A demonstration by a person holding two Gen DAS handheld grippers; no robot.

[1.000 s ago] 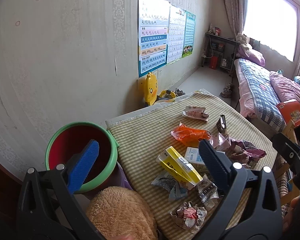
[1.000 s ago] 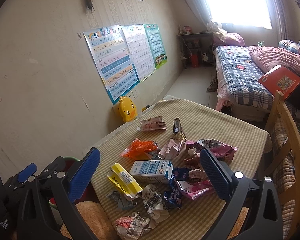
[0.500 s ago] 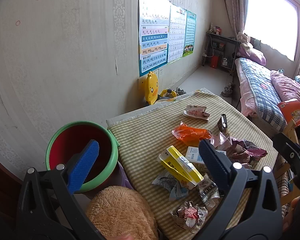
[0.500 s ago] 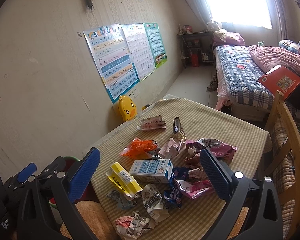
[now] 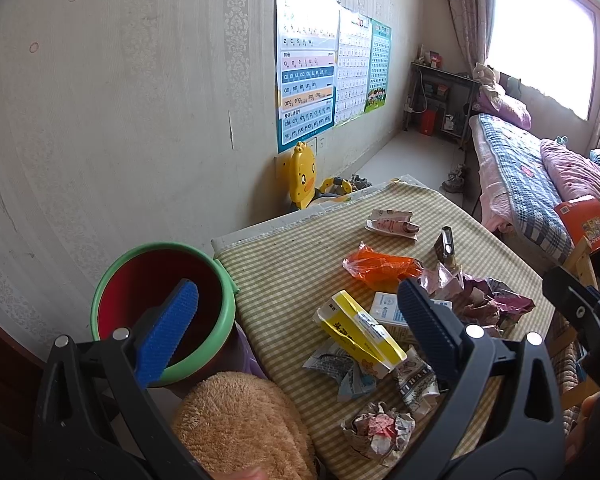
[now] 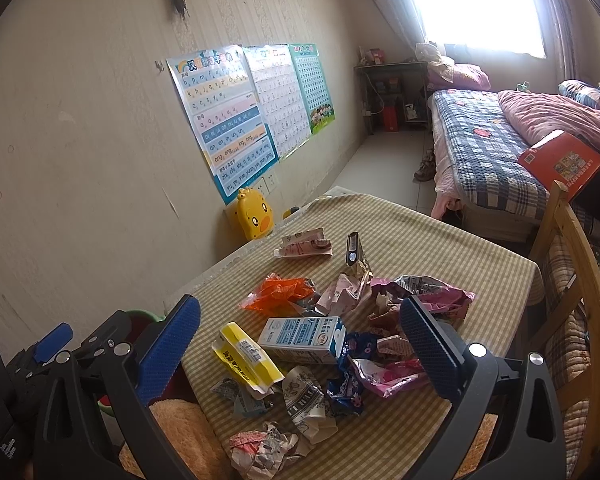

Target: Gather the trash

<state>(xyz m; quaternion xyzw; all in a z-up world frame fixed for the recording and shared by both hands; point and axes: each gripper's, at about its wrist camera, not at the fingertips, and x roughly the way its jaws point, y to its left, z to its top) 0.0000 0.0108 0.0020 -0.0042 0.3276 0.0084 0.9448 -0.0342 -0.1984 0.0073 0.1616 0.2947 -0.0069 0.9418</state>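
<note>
We hold both claws above the near edge of the table [image 6: 440,240], which wears a yellow checked cloth. Our left gripper [image 5: 296,320] has its blue pads spread wide with nothing between them, and our right gripper [image 6: 300,332] is spread just as wide and grips nothing either.

The trash lies in a loose heap on the cloth. In the right wrist view, a white and blue milk carton [image 6: 304,338] lies on its side at the centre of the heap. Touching it at 8 o'clock is a flattened yellow box [image 6: 248,360]. At 11 o'clock from the carton is an orange plastic wrapper [image 6: 278,294], and at 3 o'clock a pink wrapper [image 6: 388,372] beside a dark blue one [image 6: 346,392]. A crumpled paper ball [image 6: 264,446] sits nearest us at 6 o'clock. A small pink carton [image 6: 304,246] lies apart from the heap at 12 o'clock.

In the left wrist view, a red bucket with a green rim [image 5: 164,308] stands off the table's corner at 9 o'clock from the yellow box, behind the left pad. A tan plush object [image 5: 240,424] lies just below the bucket at 6 o'clock.
</note>
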